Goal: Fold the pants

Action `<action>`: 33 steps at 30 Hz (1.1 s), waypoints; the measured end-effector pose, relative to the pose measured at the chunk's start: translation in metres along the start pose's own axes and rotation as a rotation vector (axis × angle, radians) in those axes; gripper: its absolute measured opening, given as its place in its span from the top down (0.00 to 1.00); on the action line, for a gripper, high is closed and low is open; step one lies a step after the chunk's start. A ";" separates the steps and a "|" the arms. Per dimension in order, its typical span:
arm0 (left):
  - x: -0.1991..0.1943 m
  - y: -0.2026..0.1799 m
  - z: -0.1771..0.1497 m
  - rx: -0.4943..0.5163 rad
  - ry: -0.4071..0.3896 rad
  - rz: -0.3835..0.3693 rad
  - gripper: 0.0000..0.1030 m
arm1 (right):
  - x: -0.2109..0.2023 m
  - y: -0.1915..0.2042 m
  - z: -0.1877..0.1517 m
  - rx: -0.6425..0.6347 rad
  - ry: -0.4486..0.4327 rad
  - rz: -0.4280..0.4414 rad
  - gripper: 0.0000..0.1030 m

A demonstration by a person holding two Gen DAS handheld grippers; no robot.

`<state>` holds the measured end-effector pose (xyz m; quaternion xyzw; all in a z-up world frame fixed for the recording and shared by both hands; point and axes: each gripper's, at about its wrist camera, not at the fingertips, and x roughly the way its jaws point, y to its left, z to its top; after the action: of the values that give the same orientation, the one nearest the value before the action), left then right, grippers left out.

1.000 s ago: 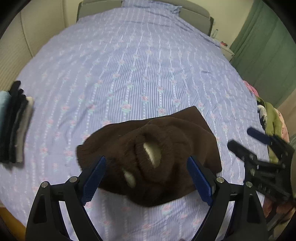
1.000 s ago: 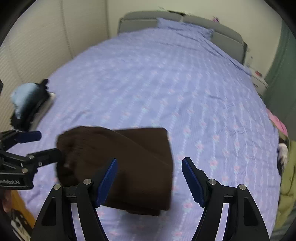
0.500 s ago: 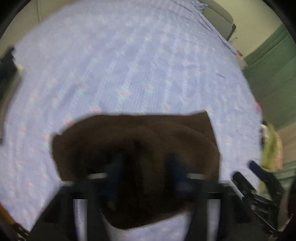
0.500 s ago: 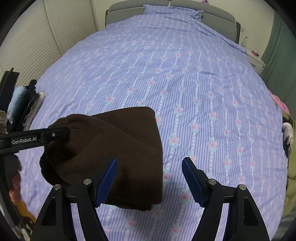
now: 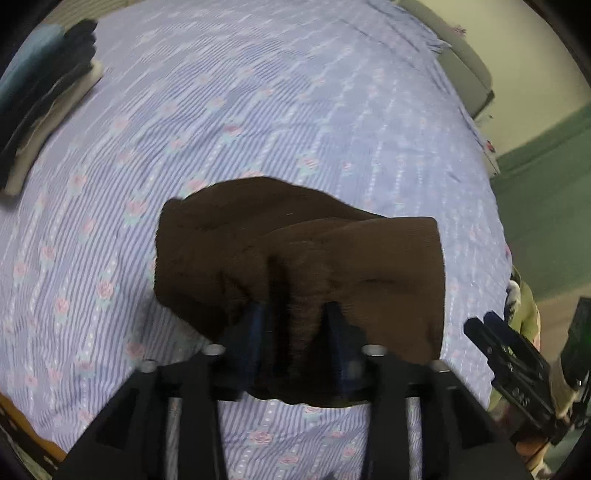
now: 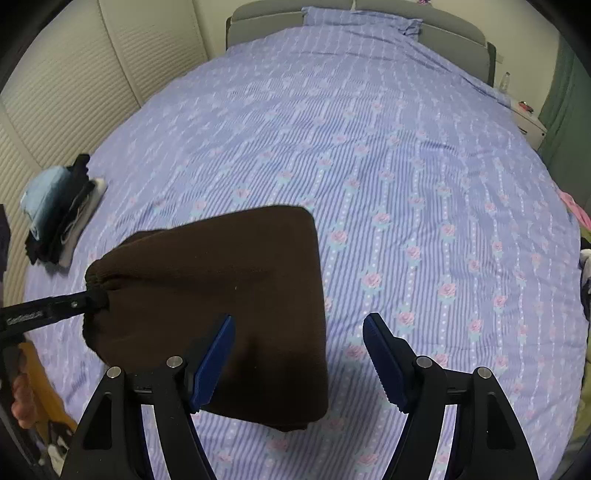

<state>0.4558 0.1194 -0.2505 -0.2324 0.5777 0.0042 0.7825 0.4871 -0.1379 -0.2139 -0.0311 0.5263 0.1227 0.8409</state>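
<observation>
The dark brown folded pants [image 5: 314, 251] lie on the lilac striped bed near its front edge; they also show in the right wrist view [image 6: 221, 280]. My left gripper [image 5: 293, 321] is shut on a bunched fold at the near end of the pants; it shows from the side in the right wrist view [image 6: 94, 297]. My right gripper [image 6: 299, 350] is open and empty, its left finger over the right edge of the pants. It shows at the lower right of the left wrist view [image 5: 491, 332].
A stack of folded clothes [image 6: 59, 210] sits at the bed's left edge, also in the left wrist view [image 5: 40, 92]. A heap of clothes [image 5: 524, 306] lies off the right side. Pillows and headboard [image 6: 369, 14] are at the far end.
My left gripper went from open around the bunched pants to shut on them and the view swung to the left. My right gripper stayed open beside the pants.
</observation>
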 end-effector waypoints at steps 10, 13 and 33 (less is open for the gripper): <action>0.015 0.014 -0.010 -0.025 0.050 0.085 0.21 | 0.012 0.000 -0.007 0.001 0.049 -0.003 0.30; 0.023 0.017 -0.012 -0.063 0.074 0.001 0.46 | 0.013 -0.001 -0.009 0.004 0.057 -0.009 0.30; -0.002 0.033 0.045 0.190 0.051 0.017 0.80 | -0.021 0.024 0.002 0.015 -0.020 -0.014 0.30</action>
<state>0.4862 0.1660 -0.2505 -0.1522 0.5970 -0.0501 0.7861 0.4747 -0.1179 -0.1928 -0.0273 0.5184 0.1133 0.8472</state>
